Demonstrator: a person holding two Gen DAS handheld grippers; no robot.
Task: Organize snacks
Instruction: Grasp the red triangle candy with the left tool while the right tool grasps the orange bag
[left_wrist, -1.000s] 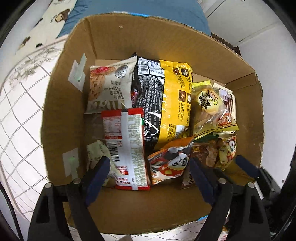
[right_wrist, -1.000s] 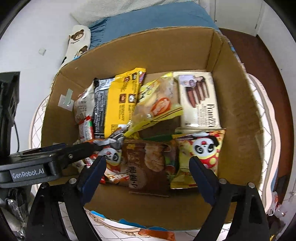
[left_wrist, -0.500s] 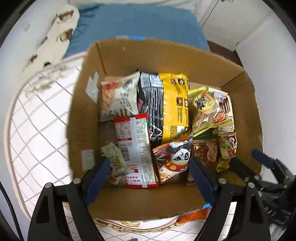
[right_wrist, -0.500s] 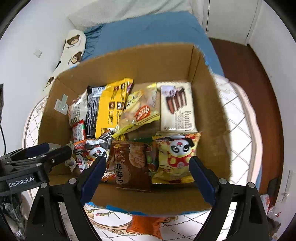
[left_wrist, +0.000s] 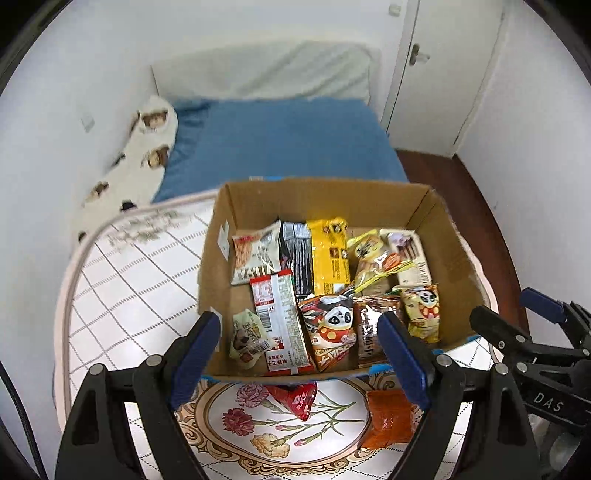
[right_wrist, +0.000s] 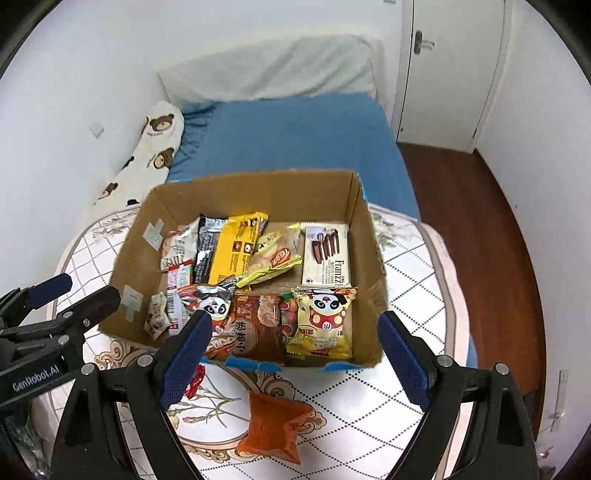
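Your box (left_wrist: 325, 199) is mostly packed, snacks lying in rows inside it on the tablecloth surface (left_wrist: 140, 288). Two strays sit outside, just in front of the near wall: an orange pack (right_wrist: 275, 424) and a red pack (left_wrist: 295, 397). Both your claws hang above the near edge, left claw (left_wrist: 299, 354) and right claw (right_wrist: 295, 358), each spread wide with nothing between the pads. So I'd say you're between picks. Next move looks like dropping onto the orange pack with the right claw; it's flat and crinkly, so pinch across an edge, then lift it over the wall into a gap.
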